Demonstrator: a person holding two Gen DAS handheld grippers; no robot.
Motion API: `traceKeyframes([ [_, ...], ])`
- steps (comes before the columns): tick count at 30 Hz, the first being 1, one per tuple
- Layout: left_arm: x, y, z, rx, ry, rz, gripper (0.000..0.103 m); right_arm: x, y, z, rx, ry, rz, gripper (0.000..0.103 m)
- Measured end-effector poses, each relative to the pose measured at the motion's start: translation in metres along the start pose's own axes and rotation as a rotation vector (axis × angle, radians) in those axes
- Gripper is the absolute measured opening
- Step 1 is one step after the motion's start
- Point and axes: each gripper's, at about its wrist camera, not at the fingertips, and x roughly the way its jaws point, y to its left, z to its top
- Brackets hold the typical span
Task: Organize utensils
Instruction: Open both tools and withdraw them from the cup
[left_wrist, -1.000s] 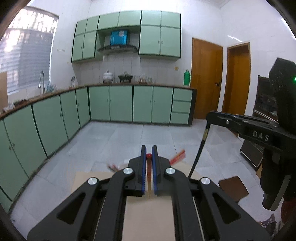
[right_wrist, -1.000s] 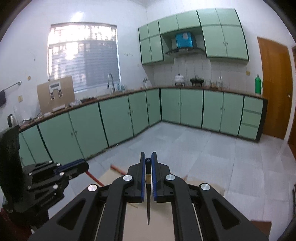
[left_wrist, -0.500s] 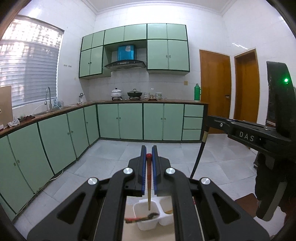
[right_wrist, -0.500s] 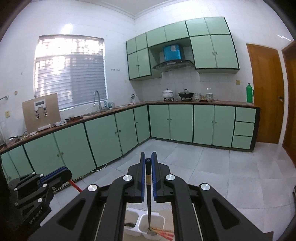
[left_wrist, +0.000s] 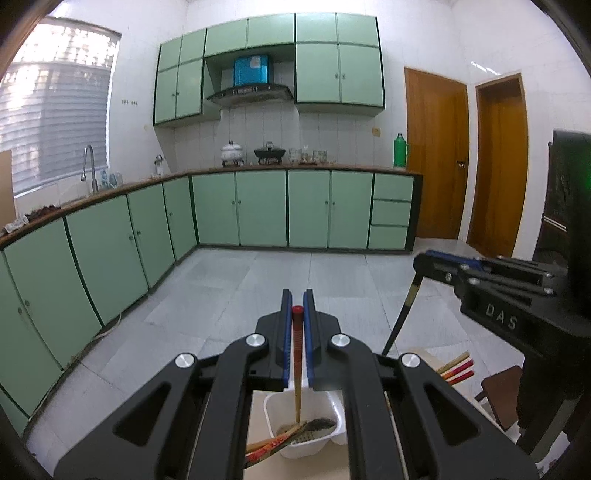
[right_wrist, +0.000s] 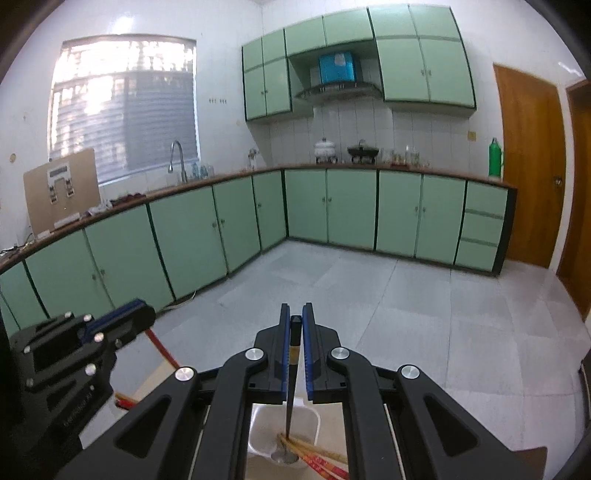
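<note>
Left gripper (left_wrist: 297, 301) jaws clamped on red chopstick (left_wrist: 296, 354), tip down in white bin (left_wrist: 334, 408). Right gripper (right_wrist: 296, 314) jaws clamped on black chopstick (right_wrist: 291, 387), tip inside bin compartment among other utensils.

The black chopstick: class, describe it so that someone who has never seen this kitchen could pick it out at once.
Below the green cabinets, find the white container on the tabletop. Above it the right gripper pinches the black chopstick, which hangs tip-down into the container. It is plain black, unlike the red-topped chopstick in the left gripper.
</note>
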Motion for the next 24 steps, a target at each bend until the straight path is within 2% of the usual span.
traceKeyframes([
  [2,0.002,0.004,-0.007,-0.002,0.015,0.008,0.008,0.005,-0.004,-0.008,0.011,0.026,-0.004,0.008],
  [5,0.001,0.011,-0.012,-0.019,0.039,0.015,0.012,0.006,-0.009,-0.016,0.019,0.045,-0.023,0.017],
  [7,-0.005,0.015,-0.014,-0.030,0.035,0.021,0.030,0.000,-0.013,-0.020,0.024,0.043,-0.038,0.026],
  [8,-0.011,0.017,-0.014,-0.034,0.026,0.025,0.034,-0.002,-0.015,-0.020,0.025,0.041,-0.045,0.030],
  [10,-0.022,0.017,-0.015,-0.032,0.011,0.031,0.045,-0.013,-0.016,-0.022,0.020,0.031,-0.075,0.046],
  [11,-0.030,0.016,-0.016,-0.028,0.003,0.038,0.048,-0.017,-0.016,-0.022,0.020,0.025,-0.082,0.050],
  [13,-0.044,0.015,-0.020,-0.027,-0.010,0.045,0.060,-0.033,-0.017,-0.026,0.020,0.011,-0.101,0.061],
  [19,-0.086,0.006,-0.041,-0.037,-0.025,0.055,0.074,-0.076,-0.014,-0.047,0.026,-0.018,-0.120,0.085],
  [24,-0.122,-0.004,-0.070,-0.046,-0.028,0.067,0.081,-0.114,-0.004,-0.073,0.021,-0.020,-0.101,0.097],
])
